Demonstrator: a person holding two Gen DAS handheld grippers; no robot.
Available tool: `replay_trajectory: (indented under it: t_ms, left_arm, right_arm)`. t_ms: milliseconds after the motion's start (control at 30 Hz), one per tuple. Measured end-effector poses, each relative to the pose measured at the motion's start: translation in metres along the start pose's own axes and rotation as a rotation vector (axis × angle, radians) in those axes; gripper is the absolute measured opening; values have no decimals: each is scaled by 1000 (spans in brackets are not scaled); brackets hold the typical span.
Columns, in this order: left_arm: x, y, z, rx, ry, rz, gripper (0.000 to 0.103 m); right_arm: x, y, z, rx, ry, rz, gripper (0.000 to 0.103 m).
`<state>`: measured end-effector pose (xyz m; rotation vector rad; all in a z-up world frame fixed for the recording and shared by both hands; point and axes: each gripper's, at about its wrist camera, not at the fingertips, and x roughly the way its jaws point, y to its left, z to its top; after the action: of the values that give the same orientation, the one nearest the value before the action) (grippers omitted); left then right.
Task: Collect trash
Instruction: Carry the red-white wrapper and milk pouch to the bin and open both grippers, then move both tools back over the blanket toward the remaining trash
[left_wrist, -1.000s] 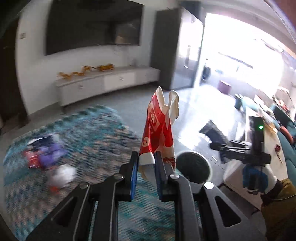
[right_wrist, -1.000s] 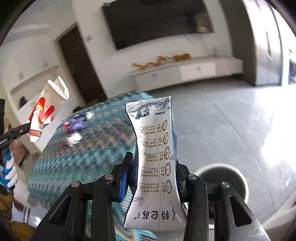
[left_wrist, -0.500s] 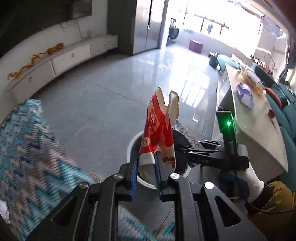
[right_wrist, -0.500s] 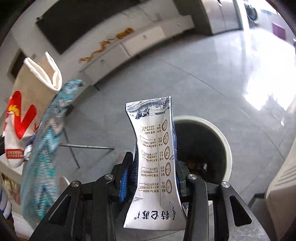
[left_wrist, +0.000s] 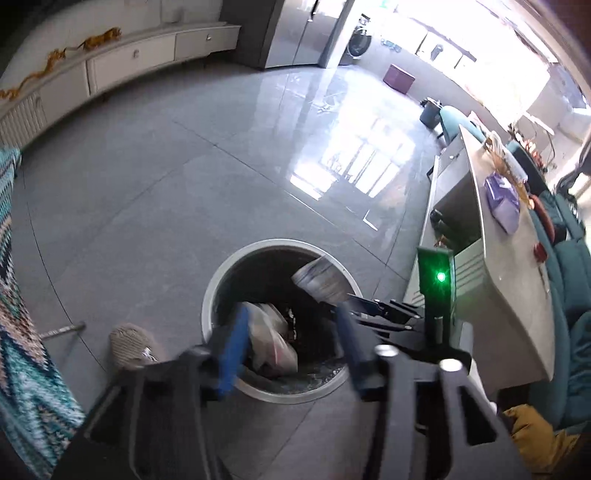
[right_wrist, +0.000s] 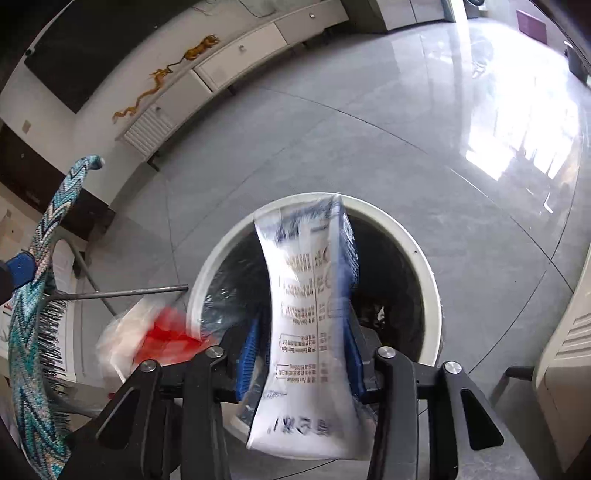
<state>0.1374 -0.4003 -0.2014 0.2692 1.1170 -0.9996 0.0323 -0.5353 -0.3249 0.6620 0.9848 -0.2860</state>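
Over the grey tiled floor (left_wrist: 155, 192), a round bin (right_wrist: 430, 280) gapes between a zigzag rug (left_wrist: 14, 295) and a table (left_wrist: 491, 258). Both hand-held grippers have just been opening: the left hand-held gripper (left_wrist: 291, 332) spread, its red-and-white wrapper (right_wrist: 162, 332) dropping binward; the right hand-held gripper (right_wrist: 301, 354) loosening around a blurred milk carton (right_wrist: 310, 317).

Glossy grey tiled floor (left_wrist: 155, 206) carries round white-rimmed bin (left_wrist: 207, 306). Knit slipper (left_wrist: 129, 343) just left of bin; low white cabinet (left_wrist: 129, 59) well beyond it.
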Motion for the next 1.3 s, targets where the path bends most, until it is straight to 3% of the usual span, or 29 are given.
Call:
replay_trajectory:
  t_ms: [233, 500, 767, 1000, 1300]
  left_arm:
    - [-7, 9, -6, -42, -10, 6, 53]
    - [-65, 11, -20, -43, -111, 54, 53]
    - [-154, 27, -52, -83, -278, 121, 53]
    - [-221, 42, -92, -80, -349, 211, 53]
    - [-308, 84, -155, -180, -468, 281, 55]
  right_arm:
    - [-6, -4, -5, 7, -4, 0, 54]
    - [-55, 25, -5, -36, -100, 28, 54]
    - [-133, 91, -2, -141, -252, 77, 57]
    - [-191, 162, -9, -253, -351, 139, 57]
    - [-249, 256, -30, -425, -429, 203, 57]
